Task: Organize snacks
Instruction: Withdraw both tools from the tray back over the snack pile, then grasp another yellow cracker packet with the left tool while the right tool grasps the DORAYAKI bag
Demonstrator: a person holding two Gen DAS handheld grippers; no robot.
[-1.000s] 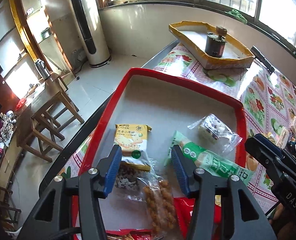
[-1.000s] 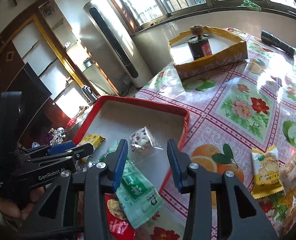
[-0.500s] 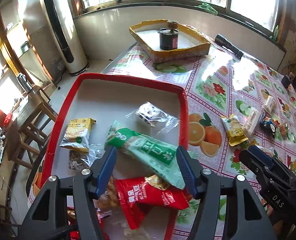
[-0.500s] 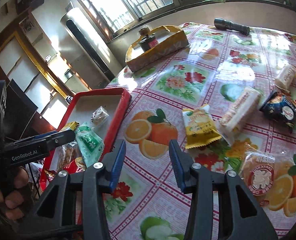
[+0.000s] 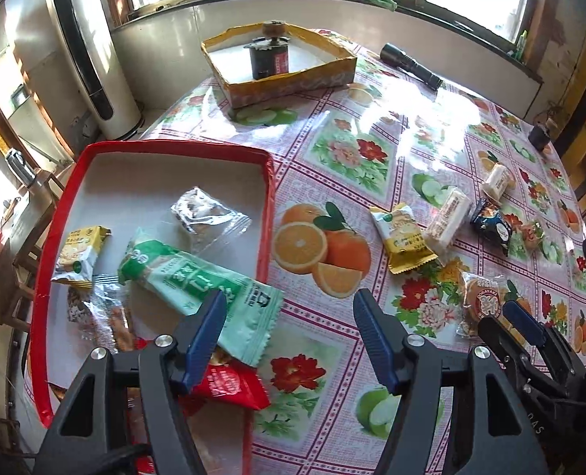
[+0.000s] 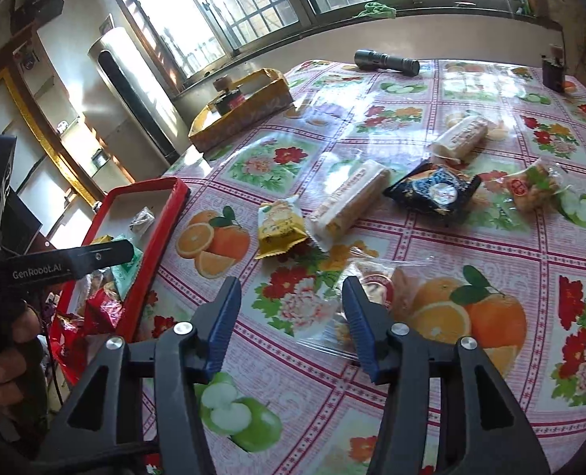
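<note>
A red tray (image 5: 270,206) (image 6: 147,261) at the table's left edge holds several snacks: a long green packet (image 5: 198,281), a clear packet (image 5: 205,213), a small yellow packet (image 5: 79,253) and a red packet (image 5: 229,384). Loose snacks lie on the floral tablecloth: a yellow packet (image 6: 279,227), a pale bar (image 6: 348,202), a dark blue packet (image 6: 435,194), a white roll (image 6: 459,136) and a clear round-cake packet (image 6: 372,289). My left gripper (image 5: 291,334) is open and empty above the tray's right edge. My right gripper (image 6: 291,324) is open and empty just before the round-cake packet.
A yellow cardboard box (image 5: 285,75) with a dark can (image 5: 269,59) stands at the table's far side. A black flashlight (image 6: 387,62) lies near the window. A small dark cup (image 6: 552,75) stands far right. A white tower fan (image 5: 91,63) stands on the floor.
Both grippers have swung right, away from the tray and over the tablecloth. The right gripper now faces the loose snacks. Both stayed open and empty.
</note>
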